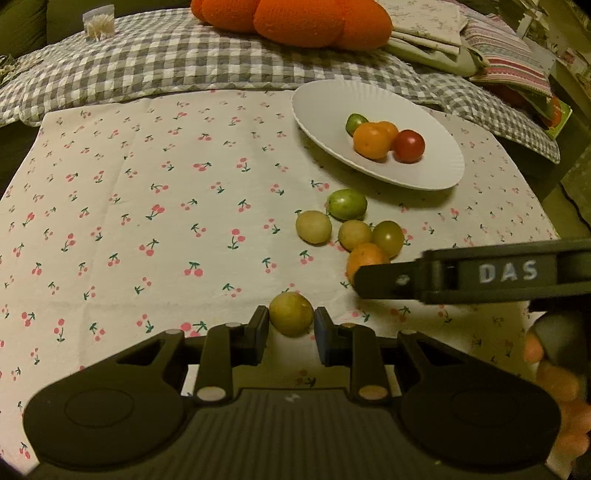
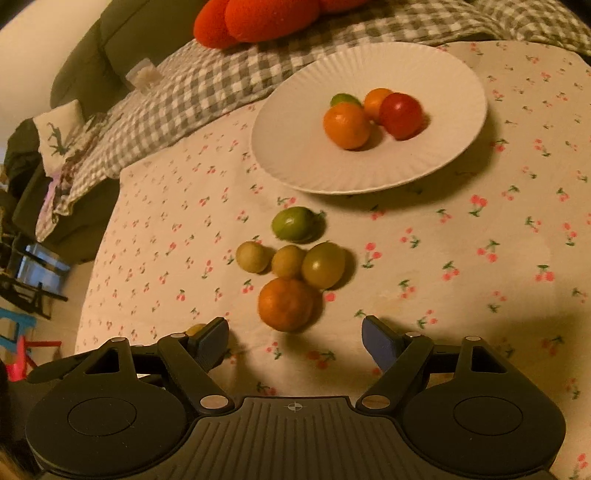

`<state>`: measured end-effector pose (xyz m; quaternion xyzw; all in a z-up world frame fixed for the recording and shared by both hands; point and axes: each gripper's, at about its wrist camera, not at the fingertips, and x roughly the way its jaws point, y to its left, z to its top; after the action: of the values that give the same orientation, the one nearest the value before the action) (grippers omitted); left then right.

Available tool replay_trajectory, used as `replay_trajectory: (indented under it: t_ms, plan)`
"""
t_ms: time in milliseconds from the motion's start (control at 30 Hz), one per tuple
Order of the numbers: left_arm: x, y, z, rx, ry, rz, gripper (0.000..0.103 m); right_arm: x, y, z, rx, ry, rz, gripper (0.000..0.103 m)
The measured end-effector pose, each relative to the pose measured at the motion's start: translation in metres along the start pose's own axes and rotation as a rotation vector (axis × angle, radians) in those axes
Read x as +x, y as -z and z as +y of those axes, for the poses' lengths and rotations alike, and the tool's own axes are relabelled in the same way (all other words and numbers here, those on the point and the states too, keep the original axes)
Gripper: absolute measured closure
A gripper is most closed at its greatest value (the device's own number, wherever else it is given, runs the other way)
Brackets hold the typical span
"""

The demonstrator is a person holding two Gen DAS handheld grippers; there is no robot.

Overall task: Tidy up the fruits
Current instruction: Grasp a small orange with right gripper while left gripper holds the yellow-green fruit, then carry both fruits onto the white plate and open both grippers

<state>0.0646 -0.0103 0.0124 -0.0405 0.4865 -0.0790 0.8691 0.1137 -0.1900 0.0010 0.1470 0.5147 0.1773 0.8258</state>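
Your left gripper (image 1: 291, 322) was clenched on a small yellow-green fruit (image 1: 291, 313), both pads pressed against its sides just above the cherry-print cloth (image 1: 147, 206). Your right gripper (image 2: 294, 334) stood wide apart and held nothing; a mandarin (image 2: 286, 303) lay on the cloth just ahead of the gap between its blue pads (image 2: 377, 345). In the left wrist view one black finger of that right gripper crossed in front of the same mandarin, and your hand (image 1: 557, 384) showed at the right edge.

Behind the mandarin, touching or nearly so, lay a dull green tomato (image 2: 323, 264) and two small yellowish fruits (image 2: 252, 256), with a brighter green fruit (image 2: 295, 223) a little farther back, near the plate. The white ribbed plate (image 2: 295, 162) sat at the far side of the cloth and carried two orange fruits (image 2: 346, 125), a red tomato (image 2: 401, 115) and a green fruit mostly hidden behind them. A grey checked blanket (image 1: 155, 62) and an orange knitted cushion (image 1: 295, 18) lay beyond the cloth.
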Motion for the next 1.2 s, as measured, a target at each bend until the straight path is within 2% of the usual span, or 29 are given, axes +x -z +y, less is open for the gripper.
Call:
replay_trajectory:
  t_ms: [100,200,267,400,900,1200]
  plan:
    - [0.0,0.001,0.001,-0.002,-0.002,0.005,0.078,0.006,0.003,0.004,-0.001,-0.006,-0.012,0.026]
    - [0.0,0.001,0.003,-0.005,-0.004,0.005,0.078,0.01,0.004,0.008,-0.005,0.004,-0.031,0.037]
    - [0.0,0.002,0.003,-0.006,-0.004,0.005,0.078,0.012,0.004,0.009,-0.015,0.009,-0.043,0.052]
    - [0.001,0.001,0.003,-0.006,-0.003,0.005,0.078,0.015,0.003,0.011,-0.033,0.036,-0.06,0.069]
    - [-0.002,-0.001,0.002,0.006,-0.009,-0.016,0.078,0.006,0.005,0.025,-0.073,0.008,-0.074,0.07]
    - [-0.011,-0.01,0.0,0.027,-0.014,-0.075,0.078,-0.009,-0.001,0.025,-0.072,0.006,-0.112,0.07]
